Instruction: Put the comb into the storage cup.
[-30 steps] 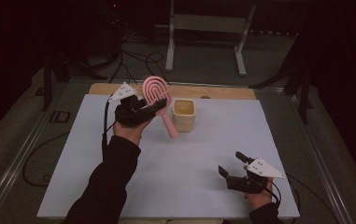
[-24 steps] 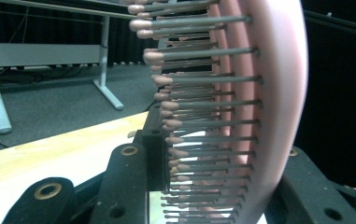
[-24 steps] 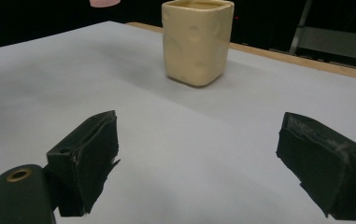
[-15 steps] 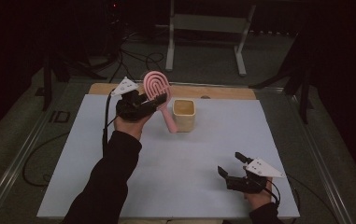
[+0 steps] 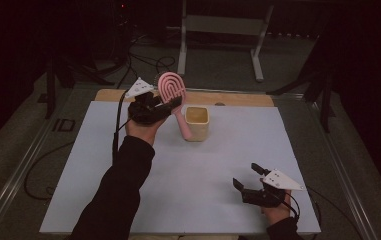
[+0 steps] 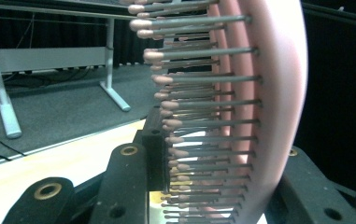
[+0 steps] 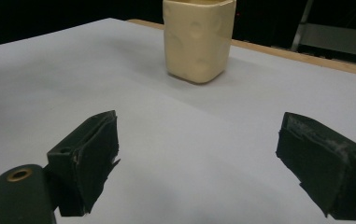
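My left gripper [image 5: 170, 104] is shut on a pink hairbrush [image 5: 172, 87] and holds it in the air over the back of the table. The brush stands head up, and its handle slants down to the right in front of a cream cup [image 5: 196, 122]. In the left gripper view the hairbrush [image 6: 259, 116] shows its rows of pink-tipped bristles between the black jaws. My right gripper [image 5: 246, 175] rests open near the front right of the table. It points at the cream cup [image 7: 198, 39], and nothing lies between the right gripper [image 7: 199, 158] jaws.
A white sheet [image 5: 218, 170] covers the table, with a wooden strip [image 5: 238, 98] along its far edge. Beyond the table stand a grey metal frame [image 5: 218, 25] and cables [image 5: 143, 65] on the floor.
My left gripper has raised the hairbrush a little, so its handle tip sits higher beside the cup. The right gripper has stayed where it was.
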{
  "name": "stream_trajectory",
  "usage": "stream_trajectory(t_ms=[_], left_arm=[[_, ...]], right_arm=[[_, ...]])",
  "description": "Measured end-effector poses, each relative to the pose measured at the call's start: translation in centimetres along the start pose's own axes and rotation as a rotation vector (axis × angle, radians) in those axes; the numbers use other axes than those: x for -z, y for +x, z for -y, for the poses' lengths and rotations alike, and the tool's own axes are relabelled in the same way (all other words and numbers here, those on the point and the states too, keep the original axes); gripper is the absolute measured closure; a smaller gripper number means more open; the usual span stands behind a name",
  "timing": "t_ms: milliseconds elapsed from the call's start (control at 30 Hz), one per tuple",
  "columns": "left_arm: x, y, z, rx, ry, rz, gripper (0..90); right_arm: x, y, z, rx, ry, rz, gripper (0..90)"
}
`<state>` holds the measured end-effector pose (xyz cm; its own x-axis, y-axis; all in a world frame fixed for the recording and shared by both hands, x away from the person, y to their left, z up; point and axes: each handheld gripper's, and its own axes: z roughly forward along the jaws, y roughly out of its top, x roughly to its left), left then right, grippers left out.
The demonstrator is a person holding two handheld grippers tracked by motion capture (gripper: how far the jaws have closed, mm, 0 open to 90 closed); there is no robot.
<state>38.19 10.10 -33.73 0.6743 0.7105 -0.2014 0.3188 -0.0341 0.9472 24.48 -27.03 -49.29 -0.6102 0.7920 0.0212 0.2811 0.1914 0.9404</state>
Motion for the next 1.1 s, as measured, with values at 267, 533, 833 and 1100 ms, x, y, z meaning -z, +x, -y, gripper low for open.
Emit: stream_trajectory(t_ms=[267,533,833,1100], left_arm=[[-0.4,0.1,-0.5,-0.003,0.000,-0.018,64.7],[-0.7,0.4,-1.0,-0.001,-0.002,-0.049,64.8],[-1.1,0.7,-1.3,0.015,-0.016,-0.065,64.7],[-1.4,0.9,-1.2,0.032,-0.022,-0.079,64.7]], right_arm=[[0.0,0.0,0.0,0.000,0.002,-0.003,12.9],[0.0,0.0,0.0,-0.002,0.005,-0.002,12.9],[-0.1,-0.1,0.0,-0.007,0.011,-0.002,12.9],[-0.1,-0.1,0.1,-0.006,0.011,-0.006,12.9]])
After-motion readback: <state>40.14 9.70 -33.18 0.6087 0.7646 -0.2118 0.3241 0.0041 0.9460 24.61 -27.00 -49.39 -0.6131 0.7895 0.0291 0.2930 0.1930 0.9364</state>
